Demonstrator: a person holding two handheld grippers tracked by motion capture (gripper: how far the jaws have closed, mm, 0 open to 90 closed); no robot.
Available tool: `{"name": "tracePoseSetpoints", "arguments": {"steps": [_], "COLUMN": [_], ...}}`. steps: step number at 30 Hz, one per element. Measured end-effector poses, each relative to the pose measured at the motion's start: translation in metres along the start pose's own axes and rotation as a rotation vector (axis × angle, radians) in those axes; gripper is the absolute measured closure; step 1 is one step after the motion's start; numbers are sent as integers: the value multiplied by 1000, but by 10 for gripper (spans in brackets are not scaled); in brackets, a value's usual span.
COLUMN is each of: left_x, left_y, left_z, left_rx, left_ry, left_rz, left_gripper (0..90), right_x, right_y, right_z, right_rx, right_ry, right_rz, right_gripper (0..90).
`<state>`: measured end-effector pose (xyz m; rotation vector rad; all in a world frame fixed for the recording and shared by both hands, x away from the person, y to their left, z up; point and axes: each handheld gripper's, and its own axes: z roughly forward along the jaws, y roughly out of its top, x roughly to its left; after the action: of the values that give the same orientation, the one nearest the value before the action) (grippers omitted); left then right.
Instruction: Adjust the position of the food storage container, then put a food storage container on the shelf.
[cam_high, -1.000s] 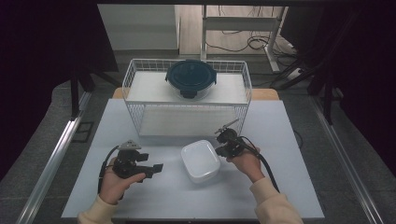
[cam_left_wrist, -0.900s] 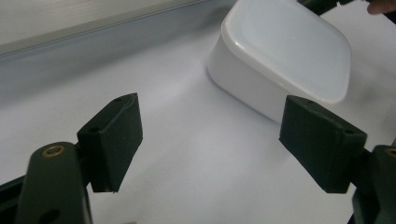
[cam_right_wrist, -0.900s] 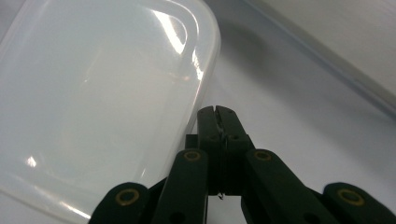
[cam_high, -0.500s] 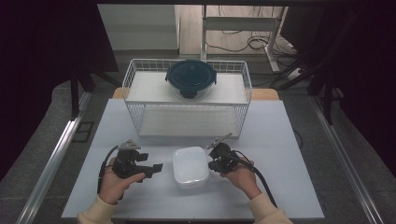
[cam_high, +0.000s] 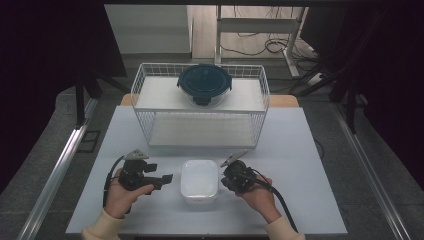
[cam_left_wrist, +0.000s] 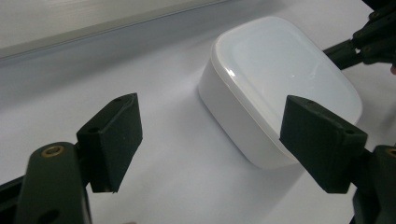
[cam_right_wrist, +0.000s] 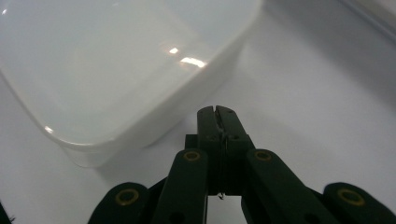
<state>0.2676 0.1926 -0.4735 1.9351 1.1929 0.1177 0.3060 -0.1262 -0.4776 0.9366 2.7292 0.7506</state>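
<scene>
Your white box (cam_high: 199, 180) sits lid-up on the counter (cam_high: 310, 150), between your two hands and in front of the wire basket (cam_high: 200, 107). Left gripper (cam_high: 159, 181): jaws wide, aimed at the box's left side, near it but not touching; in the left gripper view the box (cam_left_wrist: 280, 88) lies ahead and to the right of the gap, so only its near corner falls between the pads. Right gripper (cam_high: 225, 176): jaws pressed together on nothing, tips just beside the box's right wall; the right gripper view puts the closed tips (cam_right_wrist: 217, 122) close to the rim (cam_right_wrist: 140, 126), and whether they touch it you cannot tell. The step in hand looks like squaring the box up or nudging it with the closed right tips while the left readies a grasp. Do it well: keep the right tips low against the wall, not up on the lid, and push slowly so the box slides flat instead of tipping. Bring the left gripper round until the wall sits centred in the gap before closing. The box is a rounded rectangle, close to square; its slightly longer axis seems to run away from you toward the basket, short sides facing you and the basket. The dark round container (cam_high: 204, 82) up on the basket stays out of this.
</scene>
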Motion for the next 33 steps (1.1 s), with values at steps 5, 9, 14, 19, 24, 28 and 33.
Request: {"name": "tracePoseSetpoints", "arguments": {"steps": [5, 9, 14, 19, 24, 28, 33], "left_x": [1, 0, 3, 5, 5, 5, 6], "left_y": [1, 1, 2, 3, 2, 1, 2], "left_z": [-2, -4, -9, -13, -14, -12, -12], "left_rx": [-12, -20, -48, -64, -55, -48, -54], "left_ry": [-13, -14, -36, -34, -38, -36, -39], "left_rz": [-16, -15, -33, -49, -62, -68, -75], "left_gripper": [203, 201, 217, 209, 208, 210, 205], "right_x": [-12, -15, -13, -13, -15, -16, -16], "right_y": [-9, -17, -21, -26, -33, -33, -33], "right_z": [-19, -32, -42, -49, -50, -49, -47], "right_rx": [-73, -160, -240, -279, -309, -320, -327], "right_ry": [4, 40, -5, 17, 88, 73, 68], "right_rz": [76, 129, 173, 215, 261, 268, 277], "right_gripper": [891, 860, 383, 241, 238, 225, 217]}}
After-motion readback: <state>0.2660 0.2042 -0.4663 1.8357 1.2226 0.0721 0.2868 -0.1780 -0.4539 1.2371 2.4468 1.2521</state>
